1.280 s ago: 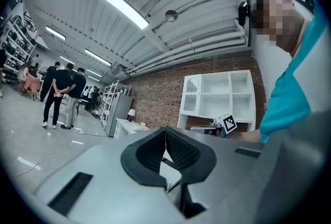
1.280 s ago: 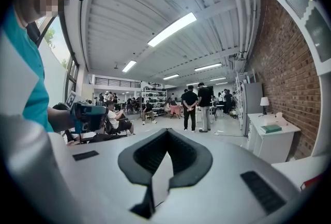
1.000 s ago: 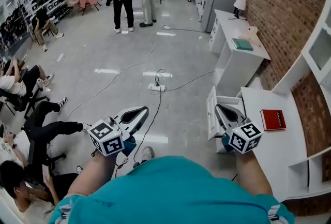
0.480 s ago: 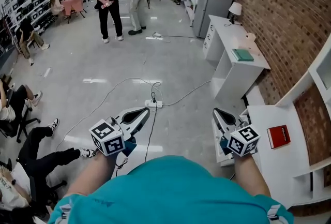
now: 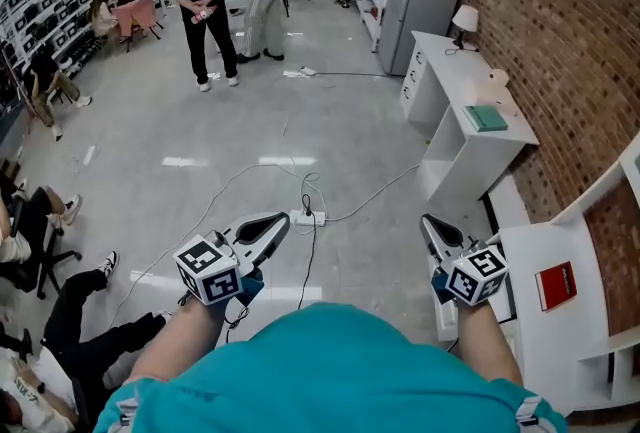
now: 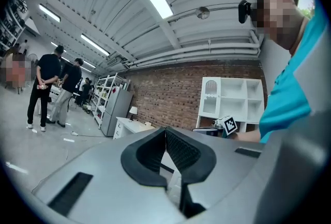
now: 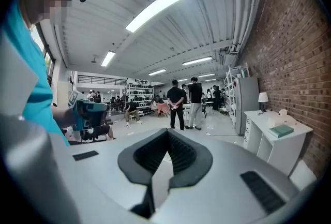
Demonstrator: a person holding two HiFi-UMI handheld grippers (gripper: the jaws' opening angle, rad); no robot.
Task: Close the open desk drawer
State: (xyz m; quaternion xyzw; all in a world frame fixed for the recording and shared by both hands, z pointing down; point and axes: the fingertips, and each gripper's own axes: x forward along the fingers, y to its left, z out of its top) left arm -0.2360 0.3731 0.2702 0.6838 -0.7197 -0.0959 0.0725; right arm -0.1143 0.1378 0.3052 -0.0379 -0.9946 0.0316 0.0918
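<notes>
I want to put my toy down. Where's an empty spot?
Near white desk: bare beside the red book. Far desk: bare strip from lamp to green book, aisle side. Crowded: the floor by the power strip, with cables.

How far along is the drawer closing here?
Nearly done, not visibly finished. In the head view the drawer front appears to stand slightly out from the white desk, partly hidden by the right tool. Both tools are shut and empty; the left tool hangs aside. Left: push the drawer flush.
</notes>
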